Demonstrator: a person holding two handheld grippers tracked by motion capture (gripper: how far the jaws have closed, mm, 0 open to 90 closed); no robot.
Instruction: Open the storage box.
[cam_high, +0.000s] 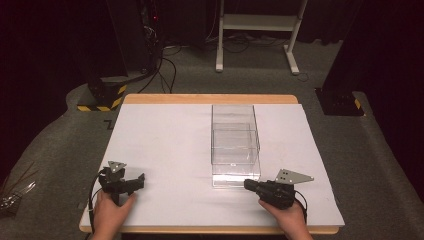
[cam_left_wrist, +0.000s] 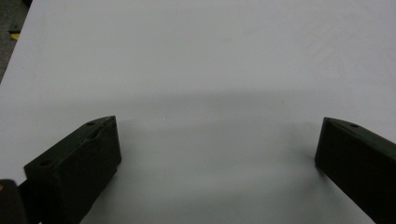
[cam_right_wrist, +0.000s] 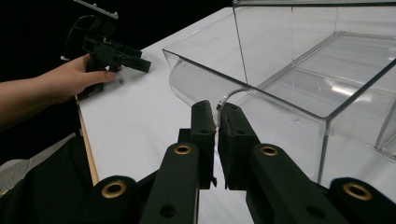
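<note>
A clear plastic box (cam_high: 235, 145) sits on the white table (cam_high: 165, 145), a bit right of the middle. You can see right through it. It is long and has tall, straight walls and an open top. A smaller see-through part sits inside it, like a box in a box. In the right gripper view the near wall of the box (cam_right_wrist: 280, 74) has a thin shiny rim and one rounded corner.

The right gripper (cam_high: 248, 184) lies low at the near end of the box, held by the right hand (cam_high: 287, 217). Its tip is touching or almost touching the box's front bottom edge. In its own view the right gripper (cam_right_wrist: 217, 114) has its jaws nearly together, with a thin slit left between them. The edge of the clear wall seems to sit in that slit, but I cannot tell if the jaws really pinch it.

The left gripper (cam_high: 135, 184) is held by the left hand (cam_high: 110, 215) near the front left of the table, well apart from the box. In its own view the left gripper (cam_left_wrist: 217, 140) has its jaws wide apart, with bare white table between them.
</note>
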